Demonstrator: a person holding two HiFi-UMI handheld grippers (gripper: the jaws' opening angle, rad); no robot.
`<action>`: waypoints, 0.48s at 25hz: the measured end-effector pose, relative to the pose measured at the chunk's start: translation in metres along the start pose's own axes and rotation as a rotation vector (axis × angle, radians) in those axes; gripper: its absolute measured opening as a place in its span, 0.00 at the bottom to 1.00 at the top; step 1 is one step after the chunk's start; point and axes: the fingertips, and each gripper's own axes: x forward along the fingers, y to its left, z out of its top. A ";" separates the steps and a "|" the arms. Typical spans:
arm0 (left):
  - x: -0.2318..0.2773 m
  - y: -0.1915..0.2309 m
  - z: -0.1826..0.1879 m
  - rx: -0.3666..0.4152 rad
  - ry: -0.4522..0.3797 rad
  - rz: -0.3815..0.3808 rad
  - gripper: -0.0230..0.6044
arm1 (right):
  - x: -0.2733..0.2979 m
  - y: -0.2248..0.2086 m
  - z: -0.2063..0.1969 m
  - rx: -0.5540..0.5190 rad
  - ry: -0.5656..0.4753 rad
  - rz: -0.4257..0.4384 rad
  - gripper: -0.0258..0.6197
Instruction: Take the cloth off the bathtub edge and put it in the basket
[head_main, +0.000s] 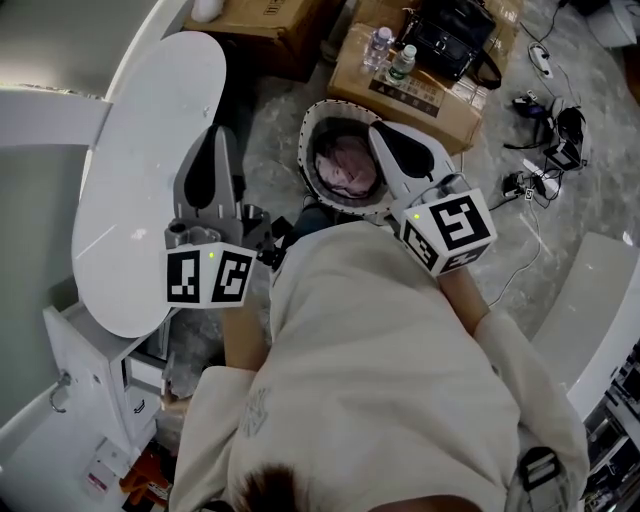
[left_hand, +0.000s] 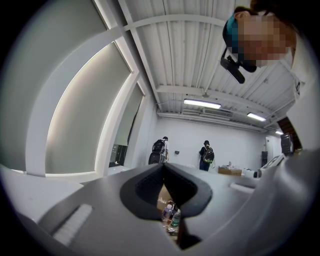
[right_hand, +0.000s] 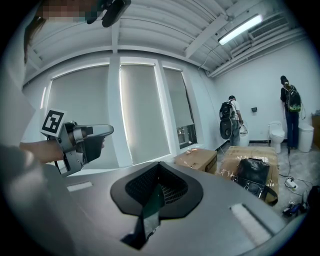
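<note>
Closed and empty, left gripper hovers at the bathtub edge, right gripper over the basket rim; pink cloth lies inside.

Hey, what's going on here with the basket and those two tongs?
A person holds a pair of tongs in each hand. A pinkish cloth lies inside the basket on the floor. The right tongs hang over the basket's rim, shut and empty. The left tongs, also shut and empty, are over the white bathtub edge, where no cloth shows.
</note>
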 end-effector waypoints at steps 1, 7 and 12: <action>0.000 -0.001 0.000 0.000 0.002 -0.002 0.11 | -0.001 0.000 0.000 -0.001 0.000 -0.001 0.04; 0.005 -0.003 -0.001 0.004 0.008 -0.003 0.11 | 0.000 -0.002 0.000 0.002 0.001 0.003 0.04; 0.006 -0.001 -0.001 0.004 0.009 0.004 0.11 | 0.002 -0.003 -0.001 0.004 0.003 0.001 0.04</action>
